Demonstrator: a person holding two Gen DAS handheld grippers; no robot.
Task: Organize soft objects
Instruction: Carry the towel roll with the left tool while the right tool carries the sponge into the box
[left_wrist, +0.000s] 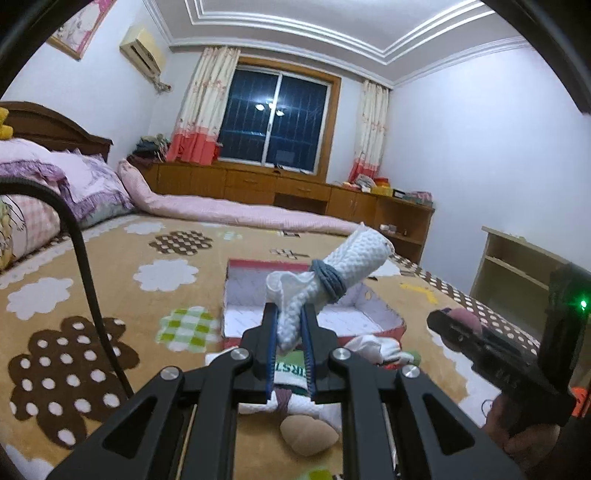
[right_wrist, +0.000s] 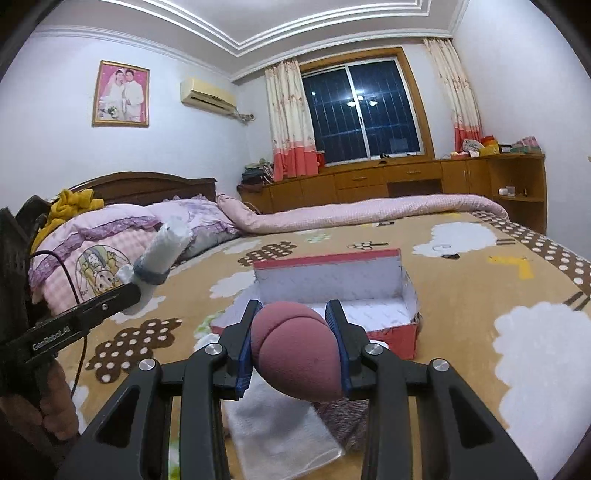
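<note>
My left gripper (left_wrist: 290, 314) is shut on a rolled white towel (left_wrist: 351, 264) tied with a grey-blue band, held above the open red box (left_wrist: 236, 273) with a white lining. It also shows in the right wrist view (right_wrist: 166, 247). My right gripper (right_wrist: 293, 308) is shut on a dusty-pink heart-shaped sponge (right_wrist: 295, 354), just in front of the box (right_wrist: 391, 336). The right gripper shows at the right of the left wrist view (left_wrist: 458, 325). A beige heart sponge (left_wrist: 308, 435), a white cloth (left_wrist: 365, 345) and a green-lettered towel (left_wrist: 291, 367) lie on the bed below.
The box stands on a brown bedspread (left_wrist: 110, 280) with cloud patterns. Pillows (right_wrist: 110, 243) and a rolled pink quilt (right_wrist: 369, 210) lie at the back. A flat white towel (right_wrist: 280, 421) lies under the right gripper. Wooden cabinets (right_wrist: 406, 177) line the far wall.
</note>
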